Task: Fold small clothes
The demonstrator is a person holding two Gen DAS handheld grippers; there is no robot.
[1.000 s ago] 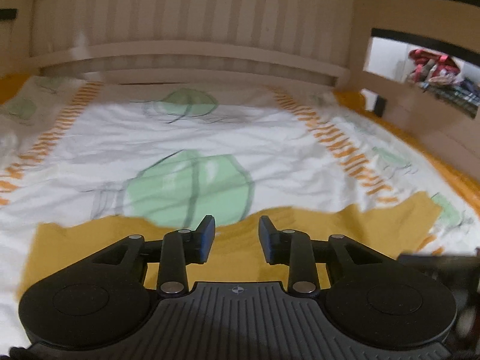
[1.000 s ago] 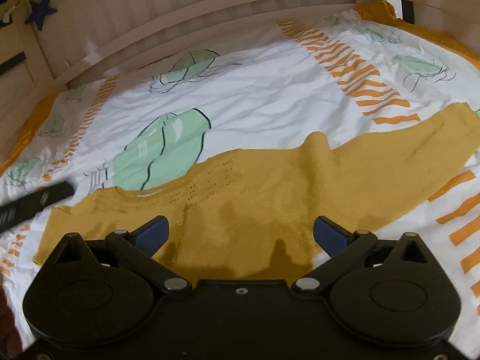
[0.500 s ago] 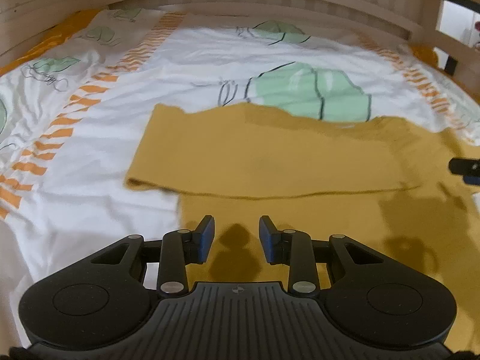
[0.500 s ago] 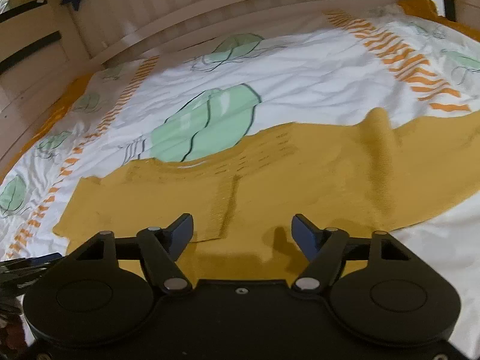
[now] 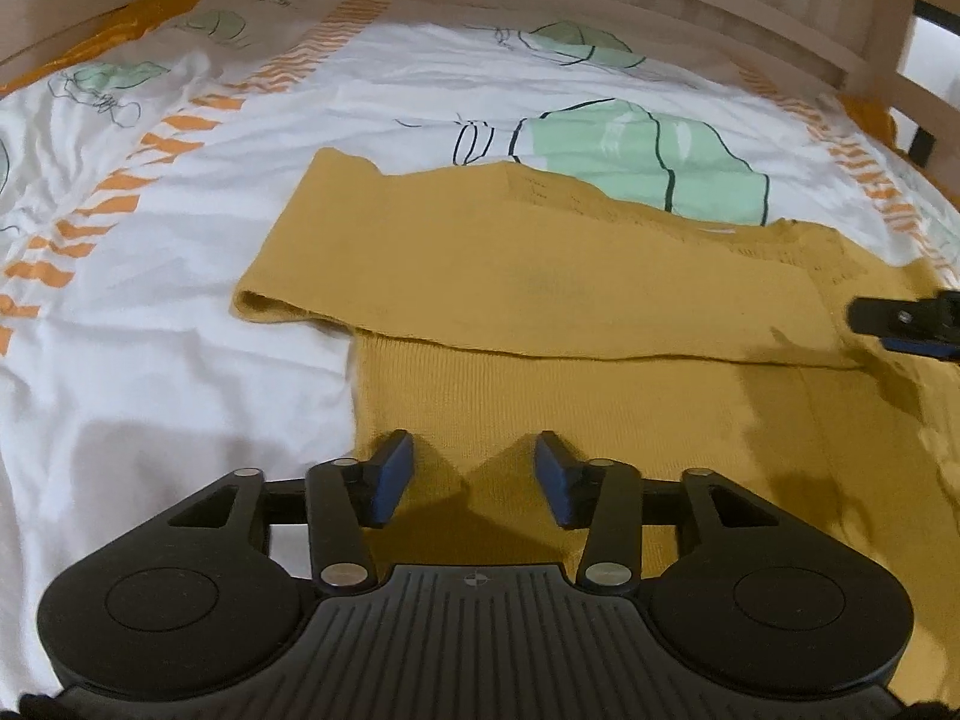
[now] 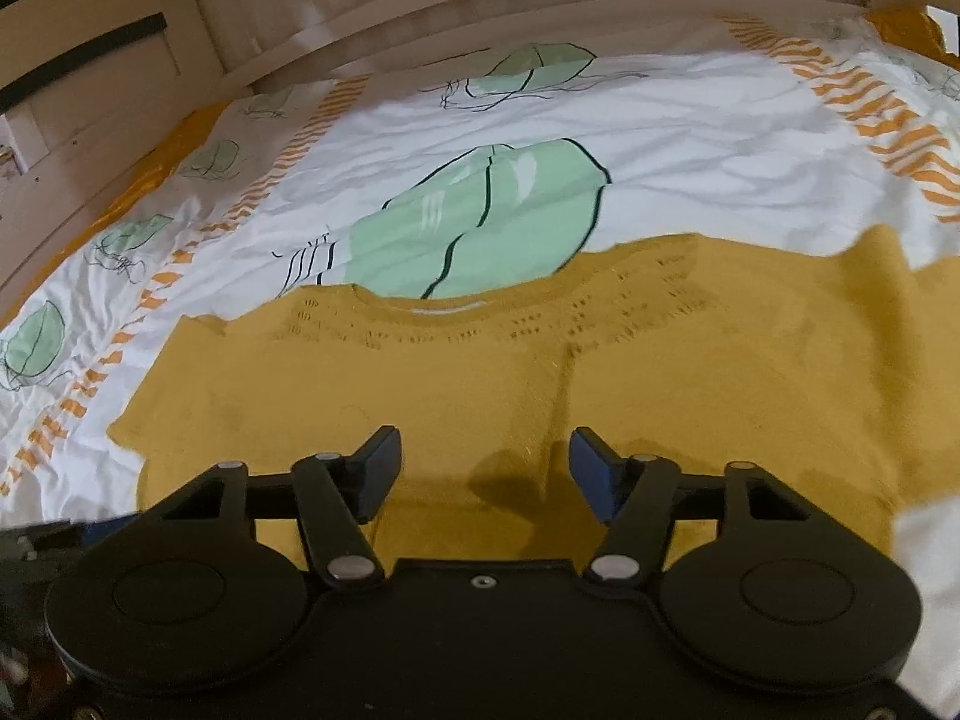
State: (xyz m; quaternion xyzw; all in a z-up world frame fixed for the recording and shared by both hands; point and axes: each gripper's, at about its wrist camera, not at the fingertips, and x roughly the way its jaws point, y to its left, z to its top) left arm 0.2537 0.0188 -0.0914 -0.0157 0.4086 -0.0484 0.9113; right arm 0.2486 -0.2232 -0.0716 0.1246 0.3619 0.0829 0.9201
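A mustard-yellow knitted sweater (image 5: 600, 324) lies flat on the bed, neckline toward the headboard; it also shows in the right wrist view (image 6: 540, 372). Its left sleeve (image 5: 420, 252) is folded across the chest. My left gripper (image 5: 474, 468) is open and empty, low over the sweater's left side near its hem. My right gripper (image 6: 485, 468) is open and empty over the middle of the sweater's body, below the neckline (image 6: 450, 306). The tip of the right gripper shows at the right edge of the left wrist view (image 5: 906, 321).
The bed has a white sheet (image 5: 180, 360) with green shapes and orange stripes. A wooden slatted headboard (image 6: 540, 6) runs along the far side, and a wooden rail (image 5: 888, 48) stands at the right.
Both grippers have dropped closer to the sweater and shifted over it. The left jaws have opened wider; the right jaws have narrowed a little but stay open.
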